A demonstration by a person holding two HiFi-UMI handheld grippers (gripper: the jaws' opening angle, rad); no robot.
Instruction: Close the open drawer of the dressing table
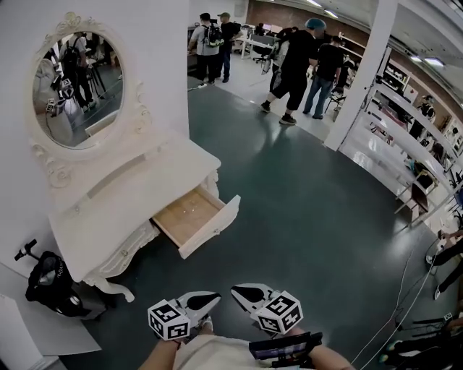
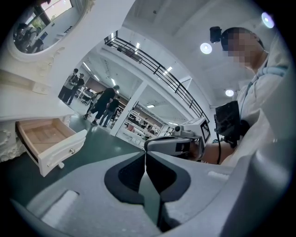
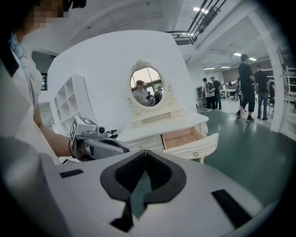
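Plainly, the dressing table's [image 1: 155, 181] open drawer [image 1: 189, 214] holds nothing visible.

Open green floor [image 1: 289, 217] leads unobstructed to the drawer [image 1: 210, 227] front; a black bag [image 1: 47, 282] sits aside at left.

Dark green glossy floor [image 1: 304, 209] from centre to 3 o'clock. White wall [image 1: 163, 50] at 10–11 o'clock. White pillar [image 1: 365, 72] at 1 o'clock, white shelving racks [image 1: 405, 137] just beside it at 2–3 o'clock. People [image 1: 296, 58] standing at 12 o'clock, brown back wall [image 1: 289, 13] behind. Black bag [image 1: 47, 282] on floor at 8 o'clock. Cables [image 1: 391, 318] on floor at 5 o'clock. Left gripper view: black railing [image 2: 152, 69] on upper level, round ceiling lights [image 2: 206, 47] lit.
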